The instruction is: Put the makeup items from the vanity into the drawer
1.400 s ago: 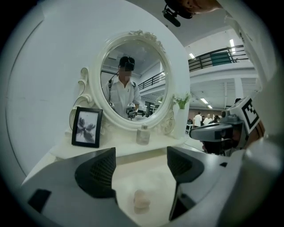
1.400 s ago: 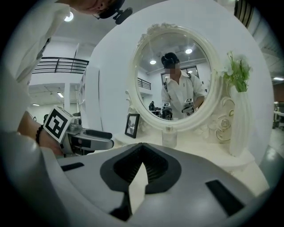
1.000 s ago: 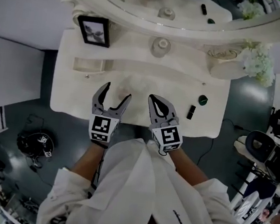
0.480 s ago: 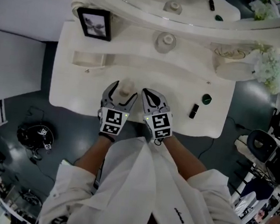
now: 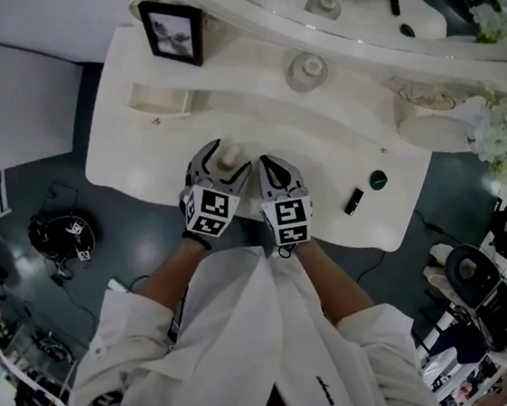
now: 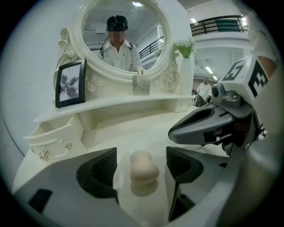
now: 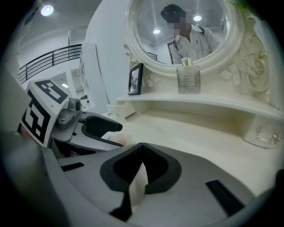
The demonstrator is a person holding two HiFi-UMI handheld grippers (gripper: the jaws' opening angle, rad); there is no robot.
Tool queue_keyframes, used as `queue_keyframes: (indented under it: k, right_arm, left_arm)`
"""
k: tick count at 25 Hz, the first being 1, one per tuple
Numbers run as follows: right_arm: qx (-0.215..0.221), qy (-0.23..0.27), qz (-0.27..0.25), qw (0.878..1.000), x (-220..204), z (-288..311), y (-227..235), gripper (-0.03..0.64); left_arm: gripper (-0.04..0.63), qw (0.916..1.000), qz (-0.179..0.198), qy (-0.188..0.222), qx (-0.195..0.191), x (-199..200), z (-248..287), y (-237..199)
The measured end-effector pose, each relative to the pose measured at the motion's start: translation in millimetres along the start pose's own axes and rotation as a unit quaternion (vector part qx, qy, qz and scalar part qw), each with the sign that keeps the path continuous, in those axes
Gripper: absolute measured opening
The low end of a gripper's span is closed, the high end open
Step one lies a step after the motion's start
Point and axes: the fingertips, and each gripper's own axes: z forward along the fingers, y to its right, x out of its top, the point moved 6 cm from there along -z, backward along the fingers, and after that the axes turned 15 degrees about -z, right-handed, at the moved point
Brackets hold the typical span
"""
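Seen from the head view, the person is leaning over the white counter (image 5: 130,170) with two grippers working side by side near its front edge. The left gripper (image 5: 226,160) is holding its fingers spread around one beige makeup sponge (image 5: 230,155). The sponge is standing on the counter between them, probably so that they can close on it. The right gripper (image 5: 265,166) is waiting just beside it. Well off to the right, one black lipstick tube (image 5: 354,201) and one green compact (image 5: 378,179) are lying near each other. That is making three makeup items on the counter in all. One small drawer unit (image 5: 161,99) is sitting at the left, where the items are presumably going. One perfume bottle (image 5: 308,70) and one picture frame (image 5: 171,32) are standing further back.

In the left gripper view, the sponge is standing upright, centred between the dark fingers (image 6: 100,170), with a gap showing on both sides. Nothing is being pinched yet. The drawer unit, at the left, is looking shut.

In the right gripper view, the fingers are pressing together tip to tip and gripping nothing, likely to keep clear of the other gripper's approach.
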Motion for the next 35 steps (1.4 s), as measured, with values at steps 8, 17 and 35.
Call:
queue_keyframes:
  k: [8,17,35]
  right_arm:
    - [0.006,-0.007,0.012,1.000,-6,2,2,0.018]
    - [0.008,-0.009,0.009,1.000,-9,1,2,0.018]
    - [0.010,-0.006,0.003,1.000,-3,4,0,0.018]
  left_arm:
    - [0.359,0.9997,-0.012,-0.020,0.007,-9,7,2]
    - [0.294,0.9993,-0.013,-0.029,0.020,-14,8,0]
    - [0.158,0.9987,-0.014,-0.033,0.035,-10,6,-4]
